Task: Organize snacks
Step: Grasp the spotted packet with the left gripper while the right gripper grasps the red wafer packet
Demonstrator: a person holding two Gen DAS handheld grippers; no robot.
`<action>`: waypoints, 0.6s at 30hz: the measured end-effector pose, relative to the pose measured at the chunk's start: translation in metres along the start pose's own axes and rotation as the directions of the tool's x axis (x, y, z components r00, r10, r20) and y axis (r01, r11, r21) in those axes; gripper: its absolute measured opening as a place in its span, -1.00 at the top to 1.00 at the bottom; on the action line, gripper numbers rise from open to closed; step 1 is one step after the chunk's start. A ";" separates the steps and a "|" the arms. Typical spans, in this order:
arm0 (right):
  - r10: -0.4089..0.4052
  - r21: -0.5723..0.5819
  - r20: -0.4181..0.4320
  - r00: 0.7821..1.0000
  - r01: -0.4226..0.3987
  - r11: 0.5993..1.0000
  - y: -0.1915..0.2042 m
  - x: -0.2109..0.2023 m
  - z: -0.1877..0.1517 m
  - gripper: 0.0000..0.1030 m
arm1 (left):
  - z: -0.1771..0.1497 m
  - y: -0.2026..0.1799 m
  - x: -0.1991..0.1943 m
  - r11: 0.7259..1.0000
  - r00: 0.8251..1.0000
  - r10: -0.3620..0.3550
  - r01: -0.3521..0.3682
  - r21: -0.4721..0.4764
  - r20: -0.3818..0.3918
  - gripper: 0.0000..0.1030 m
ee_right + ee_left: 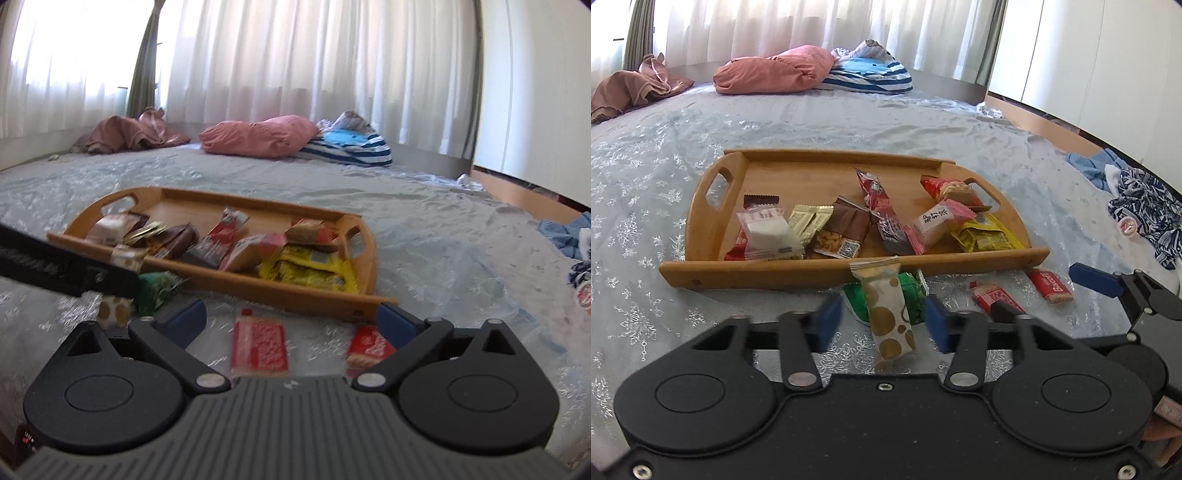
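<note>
Gold-dotted glossy oblong wrapper point(890, 314) against smooth wooden tray point(768, 271).

red wrapper point(1051, 287): "Biscoff" | brown nut packet point(837, 238): QR code | remaining print: too blurred to read

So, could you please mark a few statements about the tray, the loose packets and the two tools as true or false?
1. The wooden tray holds several snack packets. True.
2. The gold-dotted packet lies inside the tray. False: it lies on the bedspread in front of the tray, between the fingers of the left tool.
3. The right tool stands wide open. True.
4. The green packet is clamped in the right tool. False: it lies free beside the gold-dotted packet.
5. A yellow packet lies at the tray's right end. True.
</note>
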State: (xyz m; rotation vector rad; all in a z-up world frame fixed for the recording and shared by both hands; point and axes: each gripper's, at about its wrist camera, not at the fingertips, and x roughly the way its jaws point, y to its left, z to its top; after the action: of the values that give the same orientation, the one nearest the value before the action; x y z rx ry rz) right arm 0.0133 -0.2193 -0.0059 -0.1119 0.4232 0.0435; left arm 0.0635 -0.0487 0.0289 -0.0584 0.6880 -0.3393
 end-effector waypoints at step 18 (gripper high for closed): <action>0.067 0.019 -0.087 0.994 -0.065 0.998 0.011 0.012 -0.009 -0.60 | -0.005 -0.006 0.014 1.000 0.999 0.002 -0.002 -0.008 -0.054 0.46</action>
State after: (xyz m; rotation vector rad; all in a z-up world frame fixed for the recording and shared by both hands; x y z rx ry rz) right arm 0.0195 -0.2095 -0.0199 -0.0837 0.5146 0.1005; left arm 0.0693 -0.0585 0.0174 -0.0565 0.7432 -0.3368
